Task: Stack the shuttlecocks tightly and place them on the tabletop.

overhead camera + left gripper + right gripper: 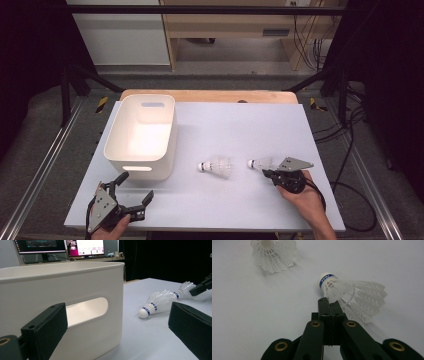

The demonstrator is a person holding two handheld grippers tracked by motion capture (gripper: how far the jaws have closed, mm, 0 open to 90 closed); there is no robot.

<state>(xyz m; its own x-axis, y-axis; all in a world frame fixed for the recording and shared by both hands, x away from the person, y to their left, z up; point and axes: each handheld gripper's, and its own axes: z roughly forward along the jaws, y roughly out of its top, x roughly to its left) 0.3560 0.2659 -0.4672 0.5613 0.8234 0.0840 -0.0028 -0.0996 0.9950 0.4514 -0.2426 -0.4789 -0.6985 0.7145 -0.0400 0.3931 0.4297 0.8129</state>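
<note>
Two white feather shuttlecocks lie on the white table top (pixel 235 125). The right shuttlecock (pixel 259 163) (pixel 354 296) has a blue band at its cork, and my right gripper (pixel 268 173) (pixel 329 302) is shut on the edge of its skirt, held by a hand at the front right. The other shuttlecock (pixel 216 166) (pixel 274 255) (pixel 157 302) rests free a little to the left. My left gripper (pixel 135 186) (pixel 117 325) stands open at the front left, its jaws wide apart with nothing between them, pointing at the white bin (pixel 125 160) (pixel 75 282).
The white plastic bin with handle slots stands at the left of the table and looks bare inside. In the left gripper view, the right gripper (pixel 202 287) shows at the far shuttlecock (pixel 185 288). Dark frame posts and cables flank the table.
</note>
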